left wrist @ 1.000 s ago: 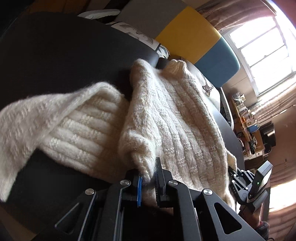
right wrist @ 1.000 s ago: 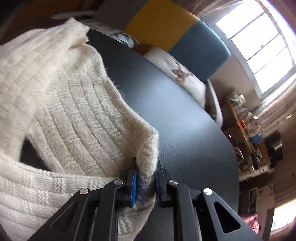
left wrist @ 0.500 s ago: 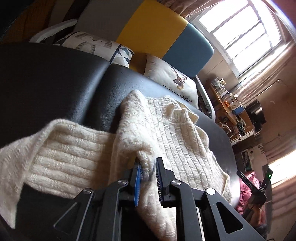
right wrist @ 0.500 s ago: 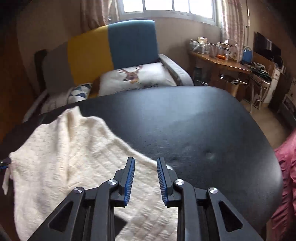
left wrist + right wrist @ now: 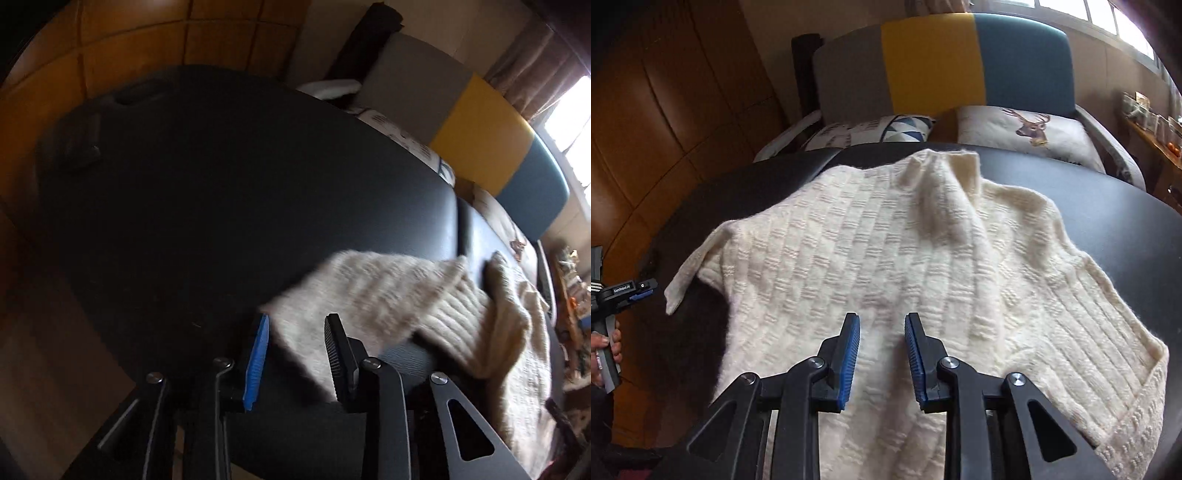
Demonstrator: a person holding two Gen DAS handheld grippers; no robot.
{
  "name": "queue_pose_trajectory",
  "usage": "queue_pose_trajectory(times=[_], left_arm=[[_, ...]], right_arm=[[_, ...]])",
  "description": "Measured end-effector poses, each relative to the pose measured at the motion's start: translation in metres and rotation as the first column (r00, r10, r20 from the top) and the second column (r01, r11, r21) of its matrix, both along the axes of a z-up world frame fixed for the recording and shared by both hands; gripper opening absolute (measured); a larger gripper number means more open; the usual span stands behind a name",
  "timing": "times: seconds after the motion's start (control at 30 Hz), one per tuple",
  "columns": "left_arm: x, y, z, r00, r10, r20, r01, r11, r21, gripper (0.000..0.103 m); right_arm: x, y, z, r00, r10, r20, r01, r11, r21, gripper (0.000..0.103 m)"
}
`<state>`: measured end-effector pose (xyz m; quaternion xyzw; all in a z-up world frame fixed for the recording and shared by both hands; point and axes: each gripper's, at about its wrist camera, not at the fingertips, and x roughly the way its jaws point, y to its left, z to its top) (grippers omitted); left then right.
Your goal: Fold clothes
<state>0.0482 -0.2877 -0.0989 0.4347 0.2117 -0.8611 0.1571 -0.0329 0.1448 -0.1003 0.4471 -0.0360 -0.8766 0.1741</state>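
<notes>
Two hand-held grippers hover over a cream knitted sweater (image 5: 908, 258) spread on a black padded table (image 5: 1108, 206), its collar toward the far edge. The right gripper (image 5: 882, 332) sits above the sweater's middle, pads parted with a clear gap — nothing pinched between them. The left gripper (image 5: 295, 332) is at the sweater's left side; its jaws are opening, and a blurred sleeve end lies on the table behind the gap — the pads do not press on it. Beyond the table stands a grey, yellow and teal sofa (image 5: 931, 59) with a deer-print cushion (image 5: 1027, 129).
</notes>
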Motion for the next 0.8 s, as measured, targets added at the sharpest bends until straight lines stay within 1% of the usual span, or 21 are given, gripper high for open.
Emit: queue_pose_trajectory(times=[0.03,0.07,0.1,0.13,0.17,0.23,0.3,0.33,0.37,0.4,0.43,0.47,0.5,0.53,0.6,0.63,0.67,0.7,0.73,0.77,0.8], left_arm=[[0.002,-0.002,0.003,1.0,-0.015,-0.014,0.015,0.999,-0.037,0.036],[0.001,0.003,0.006,0.998,-0.055,-0.029,0.053,0.996,-0.069,0.04],[-0.002,0.013,0.007,0.992,-0.115,-0.043,0.11,0.989,-0.097,0.047],[-0.006,0.023,0.009,0.983,-0.175,-0.055,0.167,0.978,-0.126,0.05],[-0.011,0.035,0.008,0.97,-0.238,-0.056,0.227,0.96,-0.162,0.053],[-0.024,0.062,-0.002,0.936,-0.352,0.0,0.341,0.907,-0.249,0.055],[-0.04,0.082,-0.02,0.902,-0.423,0.093,0.43,0.847,-0.312,0.055],[-0.047,0.085,-0.029,0.896,-0.424,0.13,0.443,0.837,-0.323,0.055],[-0.054,0.086,-0.037,0.896,-0.415,0.155,0.443,0.838,-0.319,0.054],[-0.057,0.084,-0.04,0.902,-0.407,0.142,0.432,0.853,-0.295,0.041],[-0.06,0.078,-0.038,0.913,-0.389,0.119,0.407,0.876,-0.259,0.024],[-0.061,0.069,-0.035,0.927,-0.363,0.099,0.376,0.9,-0.219,0.011],[-0.06,0.056,-0.03,0.94,-0.337,0.046,0.34,0.93,-0.142,0.011],[-0.057,0.041,-0.022,0.951,-0.309,-0.02,0.307,0.95,-0.052,0.011],[-0.05,0.014,0.0,0.965,-0.225,-0.134,0.235,0.97,0.061,0.01],[-0.046,-0.001,0.009,0.966,-0.182,-0.182,0.208,0.968,0.137,0.01],[-0.04,-0.018,0.016,0.965,-0.14,-0.222,0.19,0.957,0.22,0.009],[-0.034,-0.033,0.022,0.964,-0.099,-0.248,0.169,0.946,0.278,0.007],[-0.03,-0.045,0.024,0.965,-0.072,-0.252,0.15,0.941,0.305,0.007],[-0.029,-0.055,0.021,0.972,-0.055,-0.227,0.128,0.938,0.322,0.007],[-0.03,-0.063,0.016,0.982,-0.038,-0.184,0.099,0.936,0.337,0.007]], right_arm=[[-0.003,-0.005,0.0,1.0,0.01,0.006,-0.01,1.0,-0.002,0.025],[-0.005,-0.01,-0.001,1.0,0.018,0.013,-0.018,1.0,0.001,0.025],[-0.006,-0.015,-0.002,1.0,0.025,0.02,-0.025,1.0,0.004,0.025],[-0.008,-0.02,-0.002,0.999,0.031,0.027,-0.032,0.999,0.008,0.025],[-0.009,-0.024,-0.003,0.999,0.037,0.032,-0.037,0.999,0.013,0.025],[-0.01,-0.032,-0.004,0.998,0.047,0.04,-0.048,0.999,0.024,0.025],[-0.009,-0.038,-0.006,0.997,0.057,0.046,-0.059,0.998,0.033,0.025],[-0.008,-0.039,-0.006,0.997,0.06,0.046,-0.062,0.997,0.042,0.025],[-0.007,-0.04,-0.007,0.997,0.063,0.046,-0.065,0.997,0.051,0.025],[-0.006,-0.041,-0.008,0.997,0.066,0.046,-0.068,0.996,0.061,0.025],[-0.006,-0.041,-0.01,0.997,0.065,0.051,-0.069,0.995,0.069,0.025],[-0.008,-0.041,-0.012,0.996,0.063,0.058,-0.067,0.995,0.076,0.025],[-0.009,-0.04,-0.014,0.996,0.059,0.063,-0.064,0.995,0.081,0.025],[-0.01,-0.039,-0.016,0.996,0.054,0.068,-0.06,0.995,0.086,0.025],[-0.012,-0.036,-0.018,0.996,0.046,0.072,-0.052,0.996,0.077,0.025],[-0.012,-0.035,-0.019,0.996,0.042,0.074,-0.047,0.996,0.072,0.025],[-0.013,-0.033,-0.021,0.996,0.039,0.08,-0.044,0.997,0.062,0.025],[-0.015,-0.033,-0.024,0.995,0.039,0.089,-0.044,0.997,0.059,0.025],[-0.016,-0.032,-0.028,0.994,0.04,0.099,-0.046,0.997,0.058,0.025],[-0.018,-0.033,-0.032,0.993,0.04,0.111,-0.048,0.997,0.065,0.025],[-0.02,-0.034,-0.037,0.991,0.04,0.124,-0.049,0.996,0.074,0.025]])
